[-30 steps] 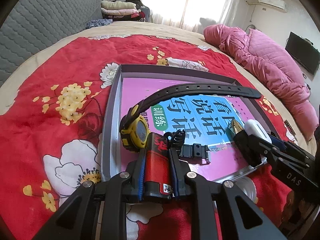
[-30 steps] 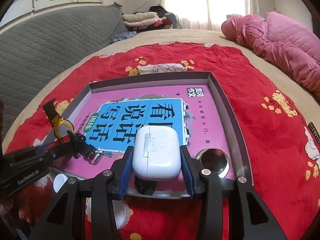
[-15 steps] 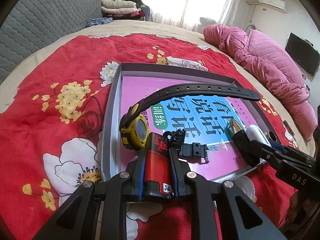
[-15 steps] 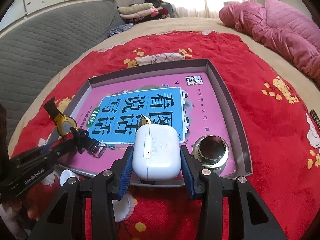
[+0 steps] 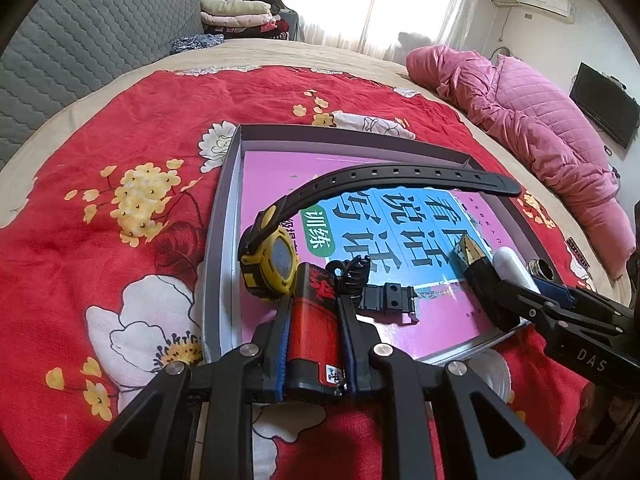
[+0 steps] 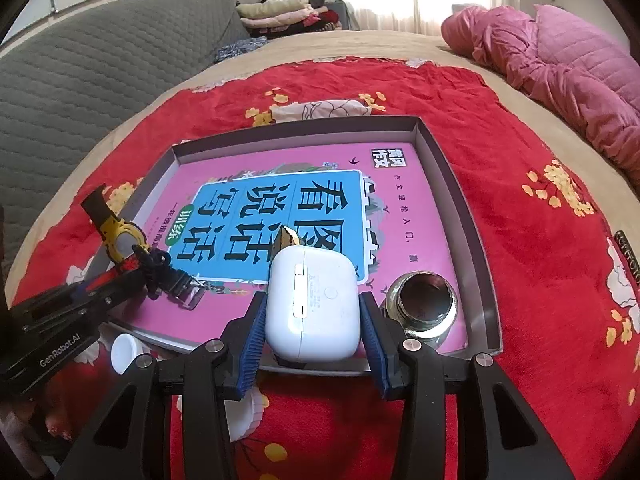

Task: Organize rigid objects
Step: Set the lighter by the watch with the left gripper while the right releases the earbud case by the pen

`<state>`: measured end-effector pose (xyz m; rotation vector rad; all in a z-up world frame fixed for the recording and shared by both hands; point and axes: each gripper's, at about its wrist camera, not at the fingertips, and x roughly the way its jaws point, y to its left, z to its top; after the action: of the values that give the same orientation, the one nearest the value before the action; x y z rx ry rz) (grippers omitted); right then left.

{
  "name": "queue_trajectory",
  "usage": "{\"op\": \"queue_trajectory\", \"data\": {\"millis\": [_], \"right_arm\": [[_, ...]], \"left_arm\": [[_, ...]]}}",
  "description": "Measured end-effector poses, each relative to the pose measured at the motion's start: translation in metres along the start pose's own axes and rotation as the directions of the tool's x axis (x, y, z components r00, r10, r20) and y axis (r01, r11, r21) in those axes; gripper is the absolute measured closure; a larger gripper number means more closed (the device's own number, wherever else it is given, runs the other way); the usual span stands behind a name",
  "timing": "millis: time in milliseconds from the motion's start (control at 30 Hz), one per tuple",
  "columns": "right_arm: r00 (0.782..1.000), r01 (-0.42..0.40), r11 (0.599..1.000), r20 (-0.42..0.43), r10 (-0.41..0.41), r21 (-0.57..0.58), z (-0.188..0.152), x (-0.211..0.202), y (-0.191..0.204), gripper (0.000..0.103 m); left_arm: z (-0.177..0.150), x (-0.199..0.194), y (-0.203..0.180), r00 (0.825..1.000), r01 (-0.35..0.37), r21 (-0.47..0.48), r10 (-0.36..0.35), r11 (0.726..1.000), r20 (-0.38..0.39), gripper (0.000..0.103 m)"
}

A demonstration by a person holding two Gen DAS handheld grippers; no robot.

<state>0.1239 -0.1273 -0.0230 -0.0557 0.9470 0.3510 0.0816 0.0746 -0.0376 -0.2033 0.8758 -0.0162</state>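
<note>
I am pinching the red lighter [image 5: 314, 320] in my left gripper [image 5: 314, 330], jaws closed on its sides, over the tray's near corner beside the yellow watch [image 5: 274, 260]. My right gripper [image 6: 312, 320] is cradling the white earbud case [image 6: 314, 304], pads seemingly just off it, above the grey tray [image 6: 460, 184] holding the pink book [image 6: 280, 200], for placing near the metal cap [image 6: 424, 304].

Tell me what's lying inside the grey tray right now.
In the grey tray: a pink book covering its floor, a metal cap, the watch over the left side. Whatever lies under the book is hidden.
</note>
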Motion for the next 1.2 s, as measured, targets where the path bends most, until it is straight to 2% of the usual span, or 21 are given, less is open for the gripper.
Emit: {"op": "queue_trajectory", "data": {"millis": [367, 1200], "right_arm": [[1.0, 0.008, 0.999, -0.027, -0.01, -0.051, 0.003, 0.008, 0.011, 0.049], [0.999, -0.014, 0.999, 0.052, 0.016, -0.038, -0.01, -0.026, 0.006, 0.047]], "left_arm": [[0.0, 0.0, 0.0, 1.0, 0.001, 0.0, -0.001, 1.0, 0.0, 0.081], [0.0, -0.003, 0.002, 1.0, 0.011, -0.008, -0.011, 1.0, -0.006, 0.081]]}}
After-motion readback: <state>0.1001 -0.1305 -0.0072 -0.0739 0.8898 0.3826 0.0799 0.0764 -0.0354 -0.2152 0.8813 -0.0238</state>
